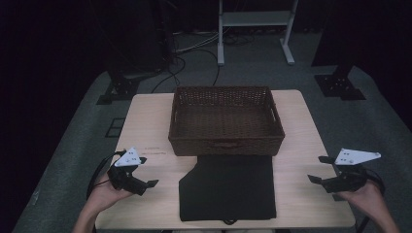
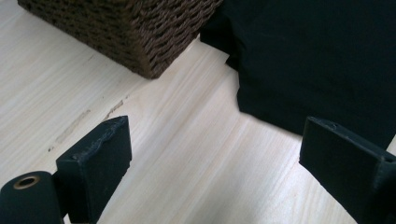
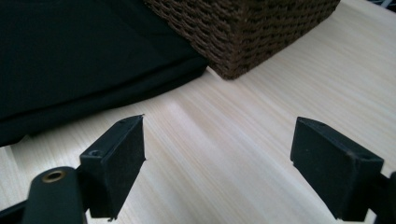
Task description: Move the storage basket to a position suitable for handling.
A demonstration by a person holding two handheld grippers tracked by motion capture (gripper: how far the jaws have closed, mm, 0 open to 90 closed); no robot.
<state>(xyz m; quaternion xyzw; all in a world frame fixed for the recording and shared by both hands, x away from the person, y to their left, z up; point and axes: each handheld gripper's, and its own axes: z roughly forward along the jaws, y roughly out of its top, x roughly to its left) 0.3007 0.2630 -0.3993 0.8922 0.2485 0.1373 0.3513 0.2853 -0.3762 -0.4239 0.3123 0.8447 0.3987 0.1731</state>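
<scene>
A: Wicker basket (image 1: 226,119) mid-table (image 1: 145,116), taken as landmark. Inside looks empty but dim, weave hard to read

B: Black folded cloth (image 1: 227,187) directly in front of basket, far edge touching or tucked under basket's front wall; cannot tell which. Near edge cut off by table's front lip, small loop or cord poking out there, unclear

A: Left gripper (image 1: 148,183) left of cloth, in front of basket's left corner; jaws spread wide, holding nothing. Left hand (image 1: 104,194) partly cropped at bottom

B: Right gripper (image 1: 318,170) right of cloth, jaws likewise wide apart, empty. Right hand (image 1: 369,196) partly cropped

A: Background mostly black; stand legs and cables behind basket barely legible
</scene>
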